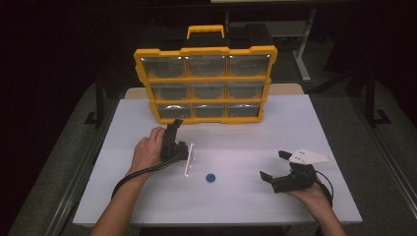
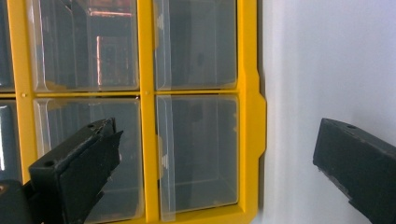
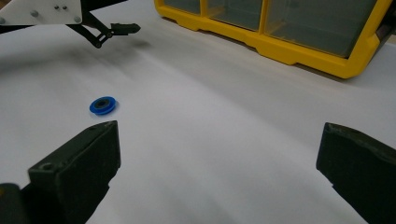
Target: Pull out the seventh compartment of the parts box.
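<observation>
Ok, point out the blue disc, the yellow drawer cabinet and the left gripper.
blue disc (image 1: 211,177), high view, on its round top face.
yellow drawer cabinet (image 1: 206,51), high view, on the top bar of its yellow frame.
left gripper (image 1: 175,124), high view, between its fingertips near the bottom drawers.

- The right gripper (image 3: 219,172) has its two black jaws wide apart at the bottom, and nothing is between them, only the white table (image 3: 224,107).
- A small blue wheel (image 3: 103,105) with a dark centre lies flat on the table, just above the tip of the jaw on the left side and apart from it.
- At the top right stands the yellow organizer case (image 3: 299,49); its lower drawers are clear plastic.
- At the top left is the left gripper (image 3: 122,29), with its white plate and thin black linkage, held a little above the table, near the case and well apart from the wheel.
</observation>
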Action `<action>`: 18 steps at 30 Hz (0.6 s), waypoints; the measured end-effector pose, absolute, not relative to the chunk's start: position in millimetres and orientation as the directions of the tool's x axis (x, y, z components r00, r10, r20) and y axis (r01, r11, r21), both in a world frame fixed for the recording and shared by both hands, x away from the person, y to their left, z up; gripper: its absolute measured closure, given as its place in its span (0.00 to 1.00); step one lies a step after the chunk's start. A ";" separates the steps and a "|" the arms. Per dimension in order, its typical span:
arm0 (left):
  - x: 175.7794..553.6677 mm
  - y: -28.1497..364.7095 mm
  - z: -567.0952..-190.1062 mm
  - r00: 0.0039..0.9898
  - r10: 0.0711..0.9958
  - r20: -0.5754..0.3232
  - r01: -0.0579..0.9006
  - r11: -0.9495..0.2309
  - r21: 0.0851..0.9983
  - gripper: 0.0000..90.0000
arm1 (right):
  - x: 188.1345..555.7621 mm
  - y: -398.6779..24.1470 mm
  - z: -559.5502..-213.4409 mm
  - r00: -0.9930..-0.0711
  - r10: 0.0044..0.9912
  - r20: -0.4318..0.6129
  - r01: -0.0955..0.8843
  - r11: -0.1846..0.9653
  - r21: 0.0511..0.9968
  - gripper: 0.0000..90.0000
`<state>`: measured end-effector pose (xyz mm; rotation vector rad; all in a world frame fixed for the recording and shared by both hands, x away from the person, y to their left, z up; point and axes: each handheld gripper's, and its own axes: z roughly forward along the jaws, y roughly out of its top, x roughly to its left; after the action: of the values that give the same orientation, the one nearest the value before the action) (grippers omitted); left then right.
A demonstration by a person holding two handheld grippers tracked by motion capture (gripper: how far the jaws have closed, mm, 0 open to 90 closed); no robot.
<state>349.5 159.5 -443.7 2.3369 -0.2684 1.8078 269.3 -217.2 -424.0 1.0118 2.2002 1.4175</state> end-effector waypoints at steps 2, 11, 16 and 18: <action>350.2 160.9 -443.0 0.245 -0.034 0.969 -0.239 -0.971 0.027 0.01 | 269.2 -217.1 -424.1 -0.692 0.715 0.096 0.384 0.252 0.889 0.00; 353.3 166.0 -441.5 0.231 -0.023 0.973 -0.214 -0.976 0.028 0.01 | 269.2 -217.0 -424.1 -0.693 0.715 0.096 0.383 0.252 0.889 0.00; 354.7 167.1 -441.7 0.228 -0.017 0.973 -0.202 -0.979 0.031 0.01 | 269.2 -216.8 -424.0 -0.692 0.715 0.097 0.384 0.251 0.888 0.00; 355.4 167.5 -441.6 0.227 -0.012 0.974 -0.200 -0.979 0.035 0.01 | 269.4 -216.9 -424.2 -0.692 0.715 0.097 0.384 0.251 0.889 0.00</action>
<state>355.4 167.5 -441.6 2.3372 -0.2036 1.8525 269.4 -216.9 -424.2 1.0120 2.2013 1.4181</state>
